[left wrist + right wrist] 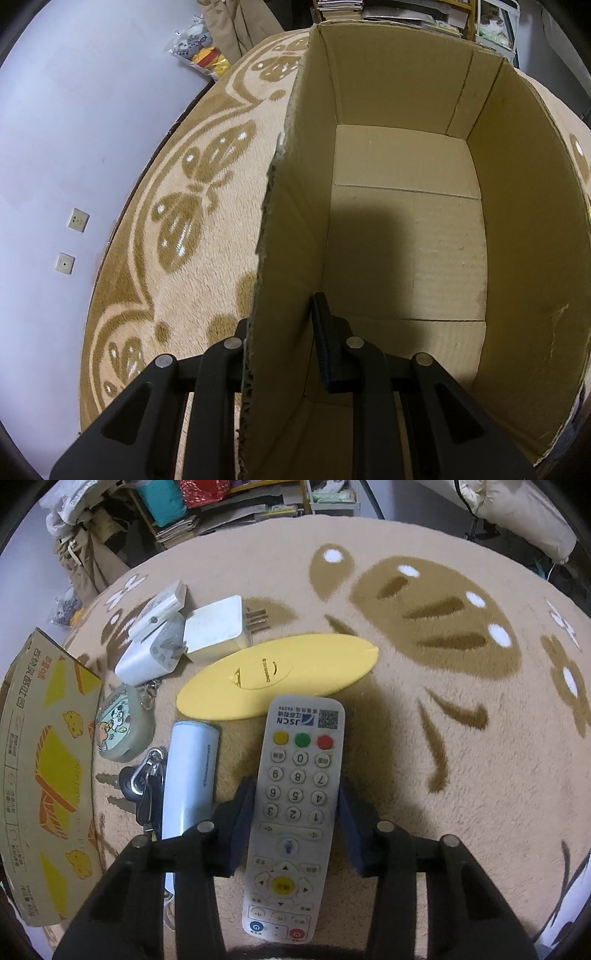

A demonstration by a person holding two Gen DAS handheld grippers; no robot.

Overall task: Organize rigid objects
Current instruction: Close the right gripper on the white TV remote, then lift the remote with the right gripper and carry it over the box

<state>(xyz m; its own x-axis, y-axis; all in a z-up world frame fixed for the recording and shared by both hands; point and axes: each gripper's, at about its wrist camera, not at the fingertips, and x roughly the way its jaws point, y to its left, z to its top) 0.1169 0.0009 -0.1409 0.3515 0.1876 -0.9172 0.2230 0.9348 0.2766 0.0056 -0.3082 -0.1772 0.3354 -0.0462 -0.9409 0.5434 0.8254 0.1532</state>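
Note:
In the left wrist view my left gripper (pixel 280 314) is shut on the left wall of an open cardboard box (pixel 291 206); one finger is outside the wall and the other finger (pixel 325 332) is inside. The box floor shows nothing in it. In the right wrist view a white remote control (pixel 295 812) lies lengthwise between the pads of my right gripper (pixel 295 790), which is shut on its sides. Beyond it on the rug are a yellow oval case (pixel 277 672), a pale blue cylinder (pixel 190 775), two white plug chargers (pixel 218 627), keys (pixel 140 786) and a cartoon pouch (pixel 120 723).
The box's printed outer side (pixel 44 775) stands at the left of the right wrist view, close to the keys. A beige patterned rug (pixel 443 738) covers the surface, bare to the right of the remote. A wall with sockets (pixel 77 219) lies left; cluttered shelves (pixel 221 509) stand behind.

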